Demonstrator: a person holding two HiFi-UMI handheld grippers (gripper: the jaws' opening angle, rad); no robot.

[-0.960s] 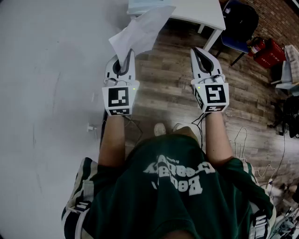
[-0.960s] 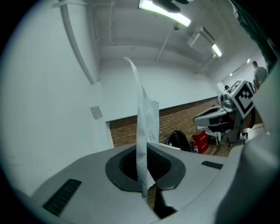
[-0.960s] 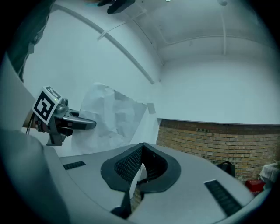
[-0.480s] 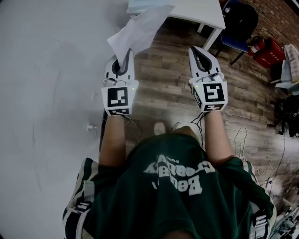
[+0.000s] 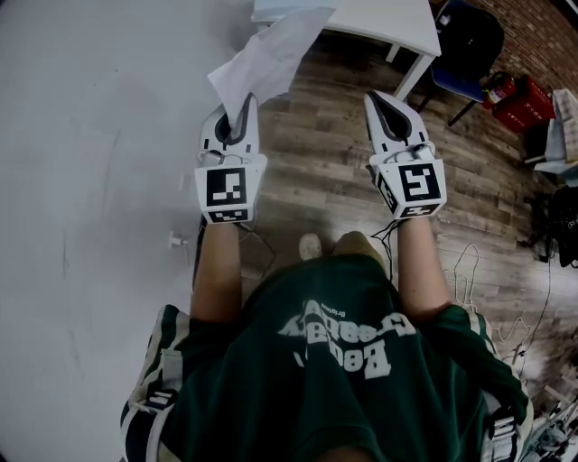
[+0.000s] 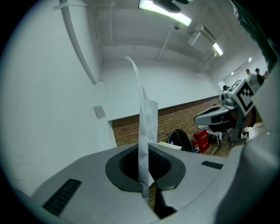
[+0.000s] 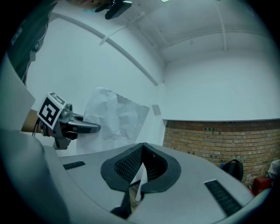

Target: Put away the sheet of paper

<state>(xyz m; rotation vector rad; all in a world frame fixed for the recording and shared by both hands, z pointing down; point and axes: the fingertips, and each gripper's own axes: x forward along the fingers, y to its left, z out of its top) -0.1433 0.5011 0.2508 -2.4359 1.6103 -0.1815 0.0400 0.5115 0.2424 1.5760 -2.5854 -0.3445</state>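
Almost nothing has moved since a second ago. Both hands stay out in front, and the white bench (image 5: 388, 23) sits just a little further right in the head view.

Closest to the camera is the person's green shirt (image 5: 343, 361), with two bare arms reaching forward over the wood floor (image 5: 325, 171).

The left hand-held gripper (image 5: 244, 104) is pinched tight on the paper (image 5: 266, 59). It holds the paper by its near edge. In the left gripper view the paper stands up thin between the jaws, edge on.

The right hand-held gripper (image 5: 384, 97) is level with the left one and a little apart from it. Its jaws look closed too, and they hold nothing. In its own view the paper hangs off to the left, wide and crinkled.

From the left hand-held gripper the paper sticks out forward and a bit to the right. Its long side points at the bench. The far end of the paper lies over the bench's near edge in the head view, but I cannot tell if it touches.

So the left hand has the paper, and the bench is straight ahead of it. I think the next move is to carry the paper forward. The right hand is free to help if the floppy end droops.
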